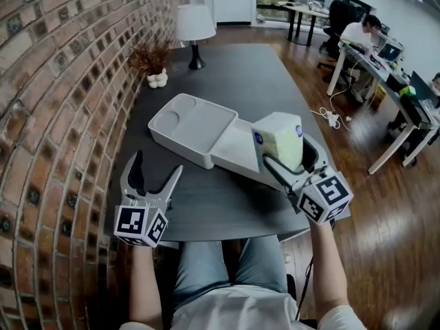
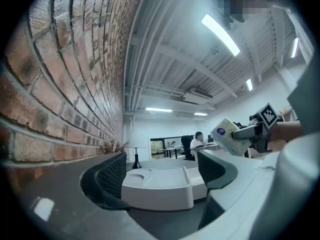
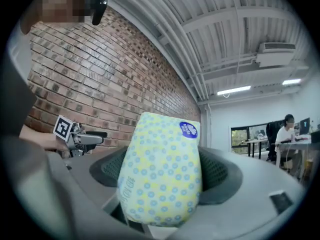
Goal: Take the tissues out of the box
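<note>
A white box (image 1: 184, 130) lies open on the dark table (image 1: 240, 74), its flat half (image 1: 235, 150) toward the right. Over that right half my right gripper (image 1: 289, 161) is shut on a soft tissue pack (image 1: 280, 137) with yellow and blue dots and a blue sticker. In the right gripper view the tissue pack (image 3: 161, 154) fills the gap between the jaws of the right gripper (image 3: 165, 175). My left gripper (image 1: 159, 163) stands open and empty near the table's front left, apart from the box. The left gripper view looks between the jaws of the left gripper (image 2: 165, 171) at the box (image 2: 157, 189) and the tissue pack (image 2: 228, 135).
A brick wall (image 1: 62, 81) runs along the left. At the table's far end stand a white lamp (image 1: 194, 25) and a dried plant in a white pot (image 1: 155, 62). Beyond the table's right edge are wood floor, a power strip (image 1: 331, 118) and desks with seated people.
</note>
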Demonstrator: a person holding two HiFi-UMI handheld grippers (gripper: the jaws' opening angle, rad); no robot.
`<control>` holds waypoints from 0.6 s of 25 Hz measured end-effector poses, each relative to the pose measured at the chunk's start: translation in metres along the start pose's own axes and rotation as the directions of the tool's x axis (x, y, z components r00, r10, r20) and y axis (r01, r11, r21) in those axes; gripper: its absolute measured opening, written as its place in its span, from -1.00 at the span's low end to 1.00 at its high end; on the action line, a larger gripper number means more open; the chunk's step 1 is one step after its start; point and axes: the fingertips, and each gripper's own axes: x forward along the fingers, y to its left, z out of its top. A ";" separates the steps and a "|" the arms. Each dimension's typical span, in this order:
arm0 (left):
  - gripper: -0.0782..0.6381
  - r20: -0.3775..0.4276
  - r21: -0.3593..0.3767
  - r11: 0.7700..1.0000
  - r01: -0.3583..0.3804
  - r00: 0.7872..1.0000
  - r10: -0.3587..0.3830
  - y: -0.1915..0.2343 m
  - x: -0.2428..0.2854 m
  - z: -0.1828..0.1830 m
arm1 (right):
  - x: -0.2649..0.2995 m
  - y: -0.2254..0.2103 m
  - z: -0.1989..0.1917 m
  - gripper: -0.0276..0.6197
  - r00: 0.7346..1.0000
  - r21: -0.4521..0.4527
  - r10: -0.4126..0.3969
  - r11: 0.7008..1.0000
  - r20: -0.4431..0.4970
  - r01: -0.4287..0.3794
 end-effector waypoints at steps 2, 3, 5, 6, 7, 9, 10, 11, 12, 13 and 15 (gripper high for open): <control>0.43 -0.003 0.005 1.000 -0.002 1.000 0.002 -0.006 -0.004 -0.002 | -0.005 0.008 0.000 0.40 0.999 -0.012 -0.026 1.000 0.019 0.026; 0.43 -0.005 0.014 1.000 -0.007 1.000 0.007 -0.008 -0.006 -0.003 | -0.008 0.012 0.000 0.40 0.999 -0.023 -0.039 0.999 0.028 0.040; 0.43 -0.009 0.037 0.999 -0.019 1.000 0.019 -0.010 -0.010 -0.004 | -0.013 0.019 0.001 0.40 0.997 -0.046 -0.061 0.997 0.041 0.063; 0.43 -0.008 0.044 0.999 -0.026 1.000 0.026 -0.011 -0.012 -0.004 | -0.015 0.023 0.001 0.40 0.997 -0.055 -0.070 0.996 0.045 0.072; 0.43 -0.007 0.044 0.999 -0.030 0.999 0.031 -0.013 -0.013 -0.004 | -0.018 0.027 0.001 0.40 0.996 -0.060 -0.079 0.995 0.048 0.082; 0.42 -0.002 0.041 0.999 -0.033 0.999 0.033 -0.017 -0.016 -0.004 | -0.024 0.034 -0.002 0.40 0.994 -0.061 -0.096 0.993 0.056 0.099; 0.42 0.001 0.044 0.999 -0.032 0.999 0.032 -0.020 -0.017 -0.004 | -0.026 0.037 -0.003 0.40 0.993 -0.061 -0.103 0.992 0.062 0.106; 0.42 0.004 0.050 0.998 -0.032 0.999 0.032 -0.022 -0.018 -0.005 | -0.029 0.040 -0.004 0.40 0.992 -0.064 -0.108 0.992 0.069 0.112; 0.42 0.008 0.057 0.998 -0.034 0.999 0.033 -0.025 -0.019 -0.004 | -0.030 0.042 -0.005 0.40 0.991 -0.069 -0.112 0.991 0.077 0.117; 0.42 0.011 0.063 0.997 -0.035 0.999 0.035 -0.027 -0.020 -0.004 | -0.031 0.045 -0.005 0.40 0.990 -0.073 -0.115 0.990 0.087 0.122; 0.42 0.014 0.068 0.997 -0.034 0.999 0.033 -0.031 -0.022 -0.004 | -0.033 0.049 -0.006 0.40 0.986 -0.065 -0.125 0.989 0.108 0.133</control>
